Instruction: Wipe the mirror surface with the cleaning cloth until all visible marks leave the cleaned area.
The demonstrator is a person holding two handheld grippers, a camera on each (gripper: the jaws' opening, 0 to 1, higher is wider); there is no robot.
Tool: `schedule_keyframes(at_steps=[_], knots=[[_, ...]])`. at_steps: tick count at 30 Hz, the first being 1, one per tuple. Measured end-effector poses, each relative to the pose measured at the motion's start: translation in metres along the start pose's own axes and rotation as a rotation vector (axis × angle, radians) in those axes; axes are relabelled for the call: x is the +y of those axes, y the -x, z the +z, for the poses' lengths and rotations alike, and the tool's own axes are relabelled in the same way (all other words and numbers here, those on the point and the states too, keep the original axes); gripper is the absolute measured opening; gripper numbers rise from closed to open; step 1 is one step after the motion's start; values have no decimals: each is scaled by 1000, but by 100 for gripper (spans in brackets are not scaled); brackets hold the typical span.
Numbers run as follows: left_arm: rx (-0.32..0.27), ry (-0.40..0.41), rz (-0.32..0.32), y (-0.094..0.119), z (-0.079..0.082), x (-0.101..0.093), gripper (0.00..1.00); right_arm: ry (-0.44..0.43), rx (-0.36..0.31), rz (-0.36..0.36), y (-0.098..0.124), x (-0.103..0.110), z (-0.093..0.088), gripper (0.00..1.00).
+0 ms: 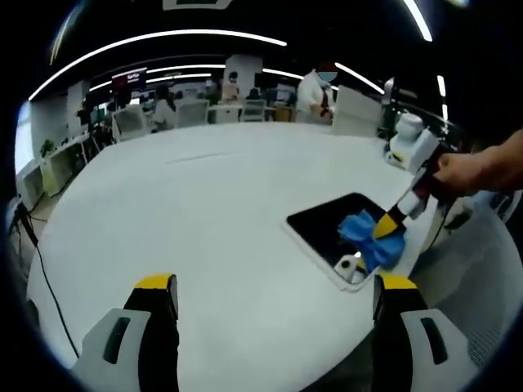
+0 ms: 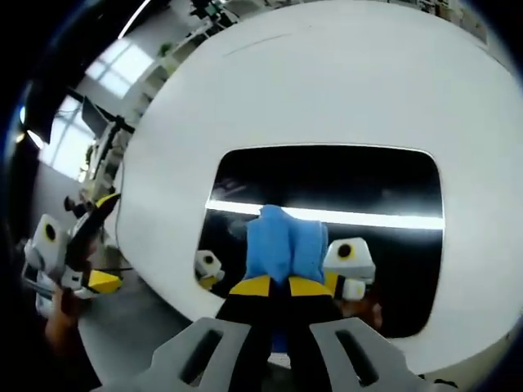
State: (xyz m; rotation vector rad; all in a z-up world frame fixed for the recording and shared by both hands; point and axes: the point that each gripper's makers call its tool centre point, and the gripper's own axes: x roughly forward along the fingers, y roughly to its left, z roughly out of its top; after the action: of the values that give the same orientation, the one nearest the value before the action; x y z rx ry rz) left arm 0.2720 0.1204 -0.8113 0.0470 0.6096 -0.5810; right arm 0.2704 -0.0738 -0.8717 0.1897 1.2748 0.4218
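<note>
White counter (image 1: pixel 204 212) carries the mirror (image 2: pixel 327 196) near its edge, where my right tool (image 2: pixel 274 286) pinches the blue cloth (image 2: pixel 286 241) flat for wiping; left tool (image 1: pixel 274 298) waits wide open, empty.

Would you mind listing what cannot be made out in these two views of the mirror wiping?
- Marks on the mirror: in the right gripper view, reflected ceiling lights and dark glass mask any smudges.
- Mirror under the cleaning cloth: covered by the cloth and the right gripper.
- Mirror's near corner in the left gripper view: hidden by the cloth.
- Background people: too small and blurred.
</note>
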Motion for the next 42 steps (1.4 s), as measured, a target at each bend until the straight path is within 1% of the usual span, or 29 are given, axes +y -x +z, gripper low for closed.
schedule_keyframes(at_steps=[2,5,9,12,14,15,17,18,21,25,27,31,33,35,36,40,42], knots=[[6,-18,2,1,-1,-1,99,8,-1,3,-2,5,1,0],[8,-12,-2,-1,-2,0,99,23,5,9,-3,16,-1,0],[5,-19,1,-1,-2,1,99,32,10,12,-5,25,-2,0],[-1,-16,-7,-3,-1,2,99,30,8,11,-8,26,0,0],[-20,-5,-15,-5,3,1,99,20,3,17,-9,27,1,0],[-21,-9,-17,-5,4,1,99,12,5,8,-10,26,1,0],[-17,-25,-30,-6,3,-3,99,22,1,10,-11,30,3,0],[-3,-27,-46,-8,0,-5,99,27,-2,12,-12,32,3,0],[-16,-25,-45,-8,2,-5,99,32,-5,10,-14,38,4,0],[12,-32,-44,-10,-4,-4,99,12,-3,15,-18,46,4,0],[17,-49,-34,-10,-5,-2,99,10,-2,16,-21,50,6,0],[23,-48,-45,-10,-6,-5,99,14,1,15,-24,59,6,0],[24,-47,-43,-9,-6,-5,99,22,0,10,-25,61,7,0],[29,-29,-42,-9,-8,-5,99,24,0,8,-27,60,8,0],[32,-22,-39,-9,-9,-5,99,14,-1,16,-28,61,8,0],[29,-15,-40,-8,-7,-5,99,7,7,12,-26,60,7,0],[17,-36,-48,-6,-4,-9,99,-2,10,17,-26,60,7,0]])
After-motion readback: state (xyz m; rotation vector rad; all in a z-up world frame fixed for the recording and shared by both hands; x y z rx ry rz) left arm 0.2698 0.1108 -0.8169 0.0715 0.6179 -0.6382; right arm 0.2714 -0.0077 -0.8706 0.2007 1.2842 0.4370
